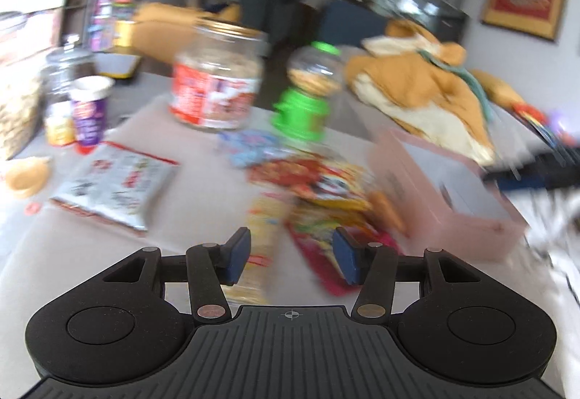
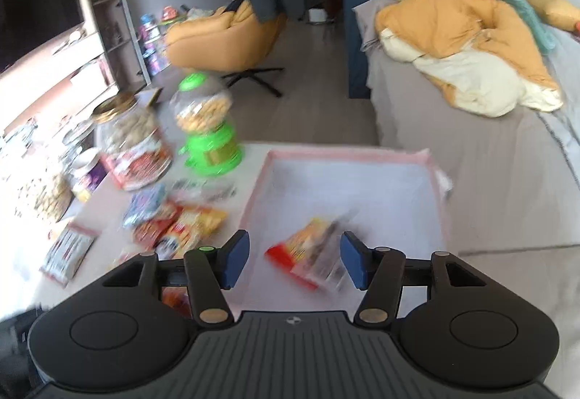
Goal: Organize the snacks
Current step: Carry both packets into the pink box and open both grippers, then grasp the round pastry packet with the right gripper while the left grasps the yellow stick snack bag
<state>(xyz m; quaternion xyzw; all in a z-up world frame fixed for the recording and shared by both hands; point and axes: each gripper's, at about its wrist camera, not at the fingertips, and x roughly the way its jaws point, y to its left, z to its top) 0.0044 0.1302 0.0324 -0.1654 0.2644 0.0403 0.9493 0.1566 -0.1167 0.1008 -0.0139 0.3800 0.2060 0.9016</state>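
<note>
1. Standing beside the low surface (image 1: 188, 152), I see the left hand-held gripper (image 1: 291, 259) hanging with its blue pads spread apart and nothing between them.
2. Straight ahead of it, almost under the tips, lies a pale yellow snack packet (image 1: 262, 221). Its long axis runs away from the gripper, roughly in line with the fingers, so by my reckoning the pads would close across its narrow width.
3. Just to that packet's right is a heap of red and yellow packets (image 1: 326, 188), with a bluish one (image 1: 250, 147) behind them. A silver packet with red edging (image 1: 116, 185) lies well off to the left, skewed.
4. The pink box (image 2: 348, 188) sits right of the heap. The right hand-held gripper (image 2: 295, 259) hovers over its near end, fingers likewise apart and gripping nothing.
5. One red and orange packet (image 2: 308, 254) already lies on the box floor, straight in front of the right gripper and slanted across it. Motion blur hides whether it is settled.
6. For the loose packets, the left gripper is plainly the nearer; the right is placed for the box.
7. A big jar with a red label (image 1: 214, 87) and a green dispenser (image 1: 308, 98) stand farther back, clear of the heap.
8. My guess: the yellow packet goes next, carried rightward into the box.
</note>
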